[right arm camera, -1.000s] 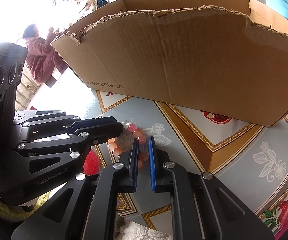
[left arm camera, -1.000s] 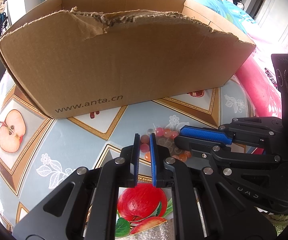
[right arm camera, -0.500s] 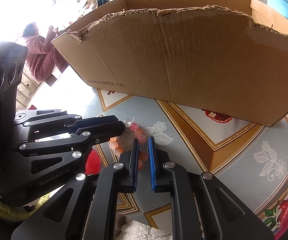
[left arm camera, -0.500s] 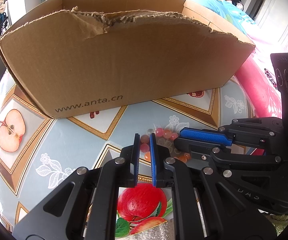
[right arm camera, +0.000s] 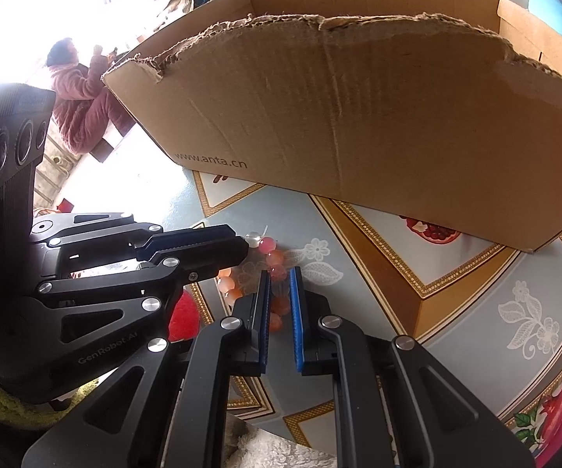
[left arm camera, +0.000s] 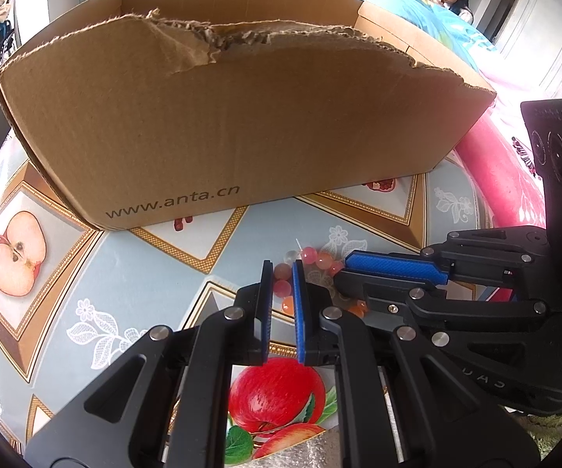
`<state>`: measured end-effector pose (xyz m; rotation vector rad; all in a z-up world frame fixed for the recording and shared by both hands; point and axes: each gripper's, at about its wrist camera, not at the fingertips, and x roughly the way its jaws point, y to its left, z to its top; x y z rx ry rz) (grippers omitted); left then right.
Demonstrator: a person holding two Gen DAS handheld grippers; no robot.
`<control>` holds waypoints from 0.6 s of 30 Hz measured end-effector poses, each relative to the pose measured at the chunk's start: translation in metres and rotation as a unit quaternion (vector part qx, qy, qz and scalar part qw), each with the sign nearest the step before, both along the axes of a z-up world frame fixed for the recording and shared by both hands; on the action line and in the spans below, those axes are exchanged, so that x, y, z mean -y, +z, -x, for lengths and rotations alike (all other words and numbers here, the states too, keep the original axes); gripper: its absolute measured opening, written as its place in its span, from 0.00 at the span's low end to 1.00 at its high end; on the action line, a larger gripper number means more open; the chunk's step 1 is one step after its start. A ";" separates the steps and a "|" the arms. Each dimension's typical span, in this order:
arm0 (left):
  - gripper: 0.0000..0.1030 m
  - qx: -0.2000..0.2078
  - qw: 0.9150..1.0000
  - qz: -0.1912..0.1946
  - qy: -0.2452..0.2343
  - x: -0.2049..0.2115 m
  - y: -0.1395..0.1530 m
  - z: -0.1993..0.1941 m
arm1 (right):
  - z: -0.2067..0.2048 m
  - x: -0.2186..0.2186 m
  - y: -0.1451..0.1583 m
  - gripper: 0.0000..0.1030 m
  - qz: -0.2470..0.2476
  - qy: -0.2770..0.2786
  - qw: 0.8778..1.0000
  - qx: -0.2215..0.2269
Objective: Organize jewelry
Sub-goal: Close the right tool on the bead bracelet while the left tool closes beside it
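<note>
Nothing moved, both grippers [left arm camera: 282, 269] [right arm camera: 280, 275] pinching bead bracelet [left arm camera: 312, 259], box [left arm camera: 242, 124] behind.

**Bracelet half hidden behind tongs, box keeps its contents to itself**

Part of the bead bracelet [left arm camera: 312, 259] lies behind the left tongs [left arm camera: 282, 273] and the right tongs [left arm camera: 394, 269], so whether either blue pad actually presses a bead cannot be told. The cardboard box [left arm camera: 222, 124] shows only its torn front wall; its floor is out of sight. The tabletop [left arm camera: 136, 269] runs out of frame, and the window side in the right wrist view is washed out.
</note>
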<state>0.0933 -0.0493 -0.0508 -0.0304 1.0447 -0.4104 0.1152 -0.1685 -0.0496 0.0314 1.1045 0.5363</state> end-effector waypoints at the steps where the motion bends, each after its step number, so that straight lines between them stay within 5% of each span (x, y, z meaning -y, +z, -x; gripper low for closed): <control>1: 0.09 0.000 1.000 0.001 0.000 0.000 0.000 0.000 | -0.001 0.001 0.000 0.11 -0.002 -0.001 1.000 -0.002; 18: 0.09 0.002 1.000 0.016 0.003 -0.004 0.000 0.001 | 0.002 -0.011 -0.001 0.11 0.009 0.005 1.000 0.007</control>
